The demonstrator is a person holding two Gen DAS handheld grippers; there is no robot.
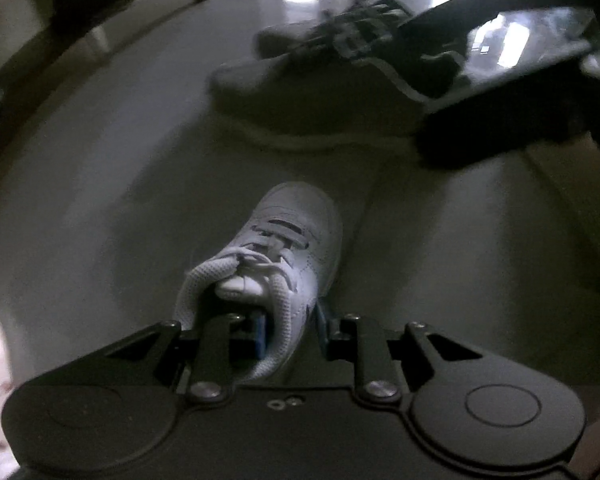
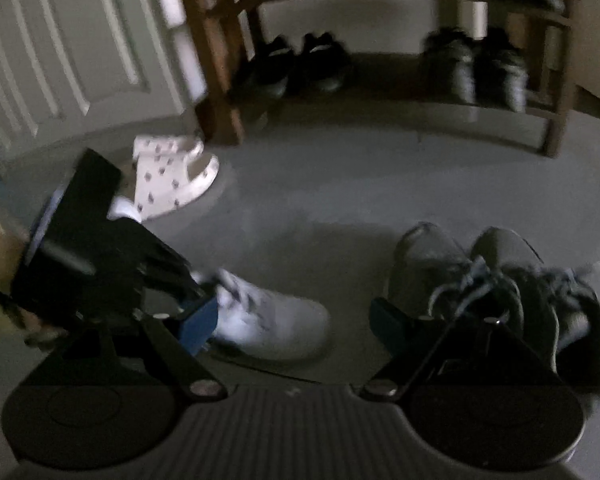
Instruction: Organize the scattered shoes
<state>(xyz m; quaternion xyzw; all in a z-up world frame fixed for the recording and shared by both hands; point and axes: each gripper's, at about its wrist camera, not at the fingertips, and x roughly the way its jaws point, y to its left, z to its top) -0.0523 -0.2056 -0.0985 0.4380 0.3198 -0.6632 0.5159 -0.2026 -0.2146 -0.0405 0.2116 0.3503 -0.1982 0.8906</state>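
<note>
A small white sneaker [image 1: 276,256] is pinched at its collar by the left claw [image 1: 290,330], one blue pad being set inside the opening and the other against the outer side; the sneaker is seen toe-forward above the grey floor [image 1: 100,200], though whether it is lifted clear cannot be told; a pair of dark sneakers [image 2: 492,280] is found side by side on the floor, just beyond the right claw [image 2: 296,320], whose jaws are spread wide with nothing pressed between them; a white spotted sandal [image 2: 172,176] lies further off, near a wooden shoe rack [image 2: 220,80] on which dark shoes are kept.
</note>
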